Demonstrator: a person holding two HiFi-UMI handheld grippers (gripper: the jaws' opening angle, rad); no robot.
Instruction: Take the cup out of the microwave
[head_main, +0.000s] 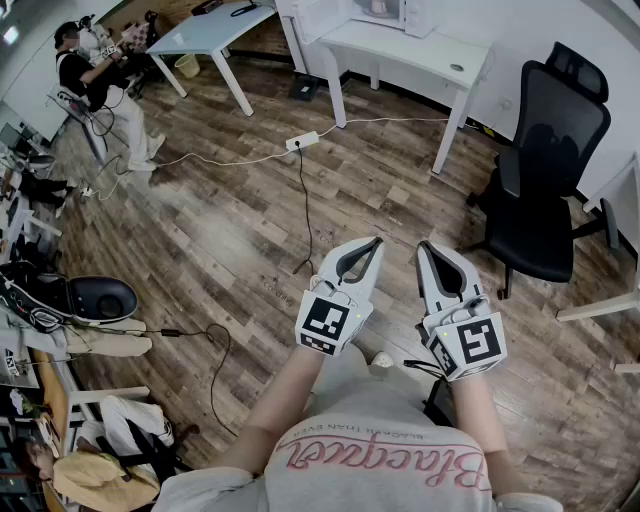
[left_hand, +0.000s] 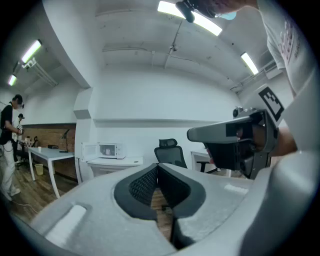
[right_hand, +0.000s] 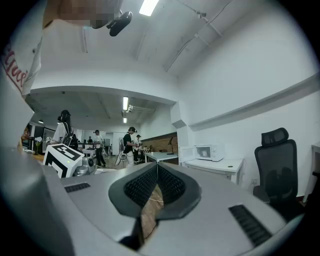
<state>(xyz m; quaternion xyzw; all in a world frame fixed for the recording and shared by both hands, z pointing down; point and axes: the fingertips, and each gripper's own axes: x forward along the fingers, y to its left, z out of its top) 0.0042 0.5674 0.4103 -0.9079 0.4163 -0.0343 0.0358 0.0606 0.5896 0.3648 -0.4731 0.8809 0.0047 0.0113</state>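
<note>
A white microwave (head_main: 395, 12) stands on a white desk (head_main: 420, 52) across the room, far ahead of both grippers. In the left gripper view the microwave (left_hand: 112, 150) has its door swung open to the left. I cannot make out a cup inside it. My left gripper (head_main: 376, 241) is held level in front of the body, its jaws meeting at the tips (left_hand: 157, 165) with nothing between them. My right gripper (head_main: 424, 245) is beside it, also shut and empty (right_hand: 157, 164). In the right gripper view the microwave (right_hand: 210, 152) is at centre right.
A black office chair (head_main: 545, 180) stands right of the desk. A power strip (head_main: 302, 141) and its cables lie on the wooden floor between me and the desk. Another white table (head_main: 210, 30) is at the back left, with a person (head_main: 95, 75) near it. Clutter lines the left edge.
</note>
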